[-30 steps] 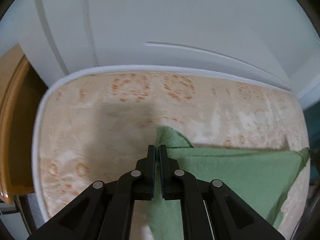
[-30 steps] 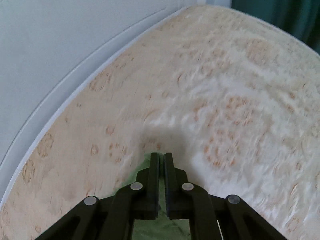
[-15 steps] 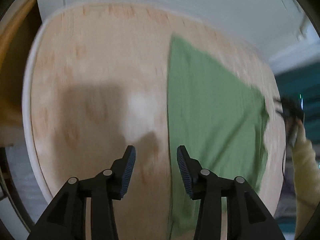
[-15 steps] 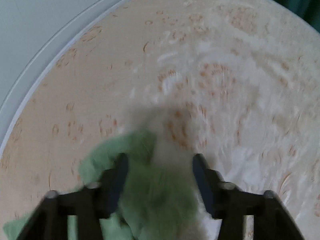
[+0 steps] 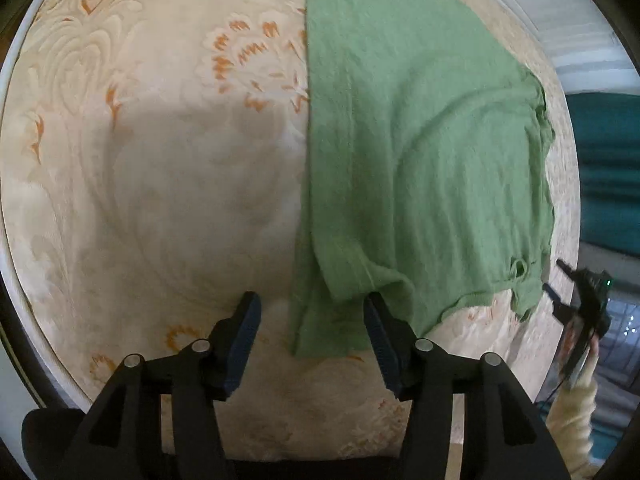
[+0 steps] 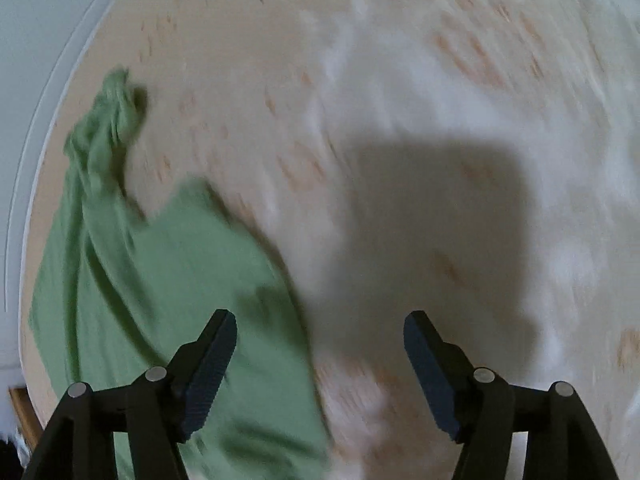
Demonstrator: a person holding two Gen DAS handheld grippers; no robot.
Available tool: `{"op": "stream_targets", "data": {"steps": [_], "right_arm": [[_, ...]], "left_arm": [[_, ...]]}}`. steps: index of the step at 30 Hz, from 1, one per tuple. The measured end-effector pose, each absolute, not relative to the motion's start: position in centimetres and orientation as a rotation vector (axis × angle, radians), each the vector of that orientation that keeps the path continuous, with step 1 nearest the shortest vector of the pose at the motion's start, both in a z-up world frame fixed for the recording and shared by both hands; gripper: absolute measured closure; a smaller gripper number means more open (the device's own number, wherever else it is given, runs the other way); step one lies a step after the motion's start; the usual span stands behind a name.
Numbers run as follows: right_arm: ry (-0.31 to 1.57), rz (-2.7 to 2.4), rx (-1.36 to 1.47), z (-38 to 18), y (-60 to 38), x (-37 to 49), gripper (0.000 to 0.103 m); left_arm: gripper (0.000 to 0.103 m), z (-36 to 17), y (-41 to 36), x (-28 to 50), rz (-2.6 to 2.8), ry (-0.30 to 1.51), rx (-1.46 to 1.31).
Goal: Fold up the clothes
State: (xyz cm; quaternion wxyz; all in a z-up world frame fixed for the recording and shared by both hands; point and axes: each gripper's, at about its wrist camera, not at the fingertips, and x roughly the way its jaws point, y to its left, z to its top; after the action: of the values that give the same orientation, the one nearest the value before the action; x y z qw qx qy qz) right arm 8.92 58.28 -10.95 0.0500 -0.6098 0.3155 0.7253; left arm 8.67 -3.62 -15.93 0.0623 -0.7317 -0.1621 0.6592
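Green garment (image 5: 420, 152) now lies released on the mattress (image 5: 160, 184); left tool (image 5: 312, 334) and right tool (image 6: 320, 356), clamped before, are opening, empty.

A bed (image 5: 168, 184) fills both views, its cream cover (image 6: 400, 92) woven with raised floral swirls and scattered orange leaf and petal marks (image 5: 248, 56). A pale piped edge (image 5: 12, 240) runs round the mattress on the left of the left wrist view. Two soft grey shadows lie on the cover, one in the left wrist view (image 5: 192, 148) and a squarish one in the right wrist view (image 6: 432, 220). A white wall or panel (image 6: 36, 12) rises beyond the bed's far edge. A dark teal curtain (image 5: 608, 168) hangs at the right. A strip of orange-brown wood (image 6: 22, 408) shows at the lower left of the right wrist view.
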Motion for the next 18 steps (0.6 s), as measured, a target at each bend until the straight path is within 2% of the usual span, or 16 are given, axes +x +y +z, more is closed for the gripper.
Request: {"op": "stream_targets", "data": {"steps": [4,10,12,14,15,16,17,18], "right_arm": [[1.004,2.22,-1.902,-12.3,56.9,10.7,0.029],[0.877,2.29,-1.882,-12.5,54.0,9.3,0.023],[0.888,2.314,-1.88,-12.2,53.3,8.6,0.025],[0.957,2.326,-1.915,-11.9,52.4,7.7,0.039],[0.962,2.328,-1.938,-11.9,51.9,7.2,0.044],[0.953,2.324,-1.958,-11.9,51.4,6.7,0.058],[0.922,2.304,-1.969,-12.1,51.1,6.3,0.08],[0.906,2.28,-1.97,-12.4,51.0,6.0,0.091]], "left_arm": [[0.047,-16.7,-2.8,9.7,1.959,-0.558,-2.248],[0.047,-16.9,-1.0,9.6,2.03,-0.561,-2.27],[0.047,-16.7,-0.6,9.6,2.057,-0.562,-2.276],[0.055,-16.3,-0.3,9.6,2.072,-0.592,-2.249],[0.068,-16.3,-0.1,9.6,2.076,-0.602,-2.24],[0.082,-16.4,-0.1,9.7,2.076,-0.603,-2.245],[0.087,-16.6,0.0,9.8,2.075,-0.602,-2.254],[0.092,-16.8,-0.1,10.0,2.075,-0.619,-2.259]]}}
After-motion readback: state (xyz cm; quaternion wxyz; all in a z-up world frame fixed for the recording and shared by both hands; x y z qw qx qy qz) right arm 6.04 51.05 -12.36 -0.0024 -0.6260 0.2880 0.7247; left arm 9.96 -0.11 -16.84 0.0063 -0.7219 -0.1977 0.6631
